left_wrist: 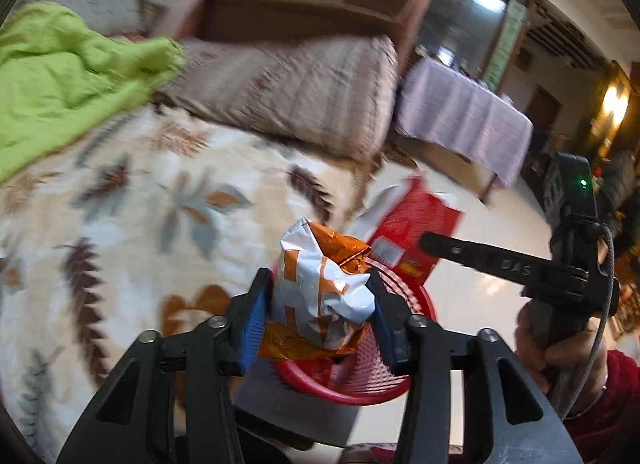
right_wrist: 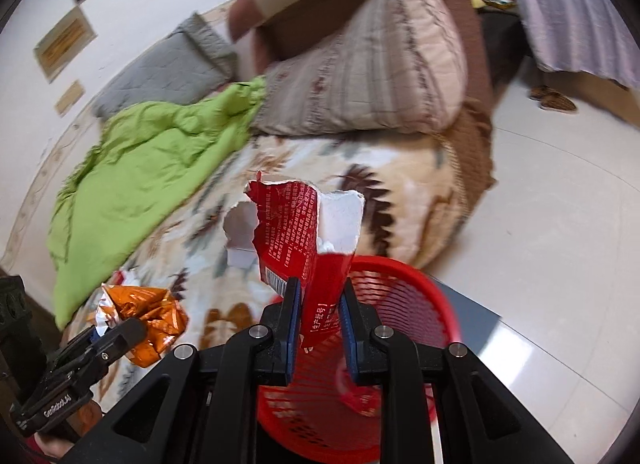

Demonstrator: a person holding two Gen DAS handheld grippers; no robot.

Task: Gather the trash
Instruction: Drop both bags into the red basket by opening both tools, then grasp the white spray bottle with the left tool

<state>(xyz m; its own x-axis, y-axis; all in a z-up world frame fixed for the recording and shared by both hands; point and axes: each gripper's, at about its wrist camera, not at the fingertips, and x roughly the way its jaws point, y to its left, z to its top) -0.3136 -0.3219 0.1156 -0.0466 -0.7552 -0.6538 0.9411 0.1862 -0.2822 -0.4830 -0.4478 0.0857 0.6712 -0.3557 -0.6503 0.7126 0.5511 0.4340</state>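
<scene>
My left gripper (left_wrist: pixel 318 312) is shut on a crumpled orange and silver foil wrapper (left_wrist: pixel 324 288) and holds it over the near rim of a red mesh basket (left_wrist: pixel 360 380). My right gripper (right_wrist: pixel 319 326) is shut on a torn red and white paper packet (right_wrist: pixel 308 232) and holds it upright above the same basket (right_wrist: pixel 400 304). In the left wrist view the right gripper (left_wrist: pixel 430 242) and its red packet (left_wrist: pixel 412 224) show to the right. In the right wrist view the left gripper (right_wrist: pixel 116 334) and the foil wrapper (right_wrist: pixel 148 316) show at lower left.
The basket stands on the pale tiled floor (right_wrist: pixel 560 224) beside a bed with a leaf-patterned blanket (left_wrist: pixel 140 204). A green cloth (left_wrist: pixel 60 76), a striped pillow (left_wrist: pixel 300 92) and a grey pillow (right_wrist: pixel 160 68) lie on the bed. A cloth-covered table (left_wrist: pixel 460 112) stands beyond.
</scene>
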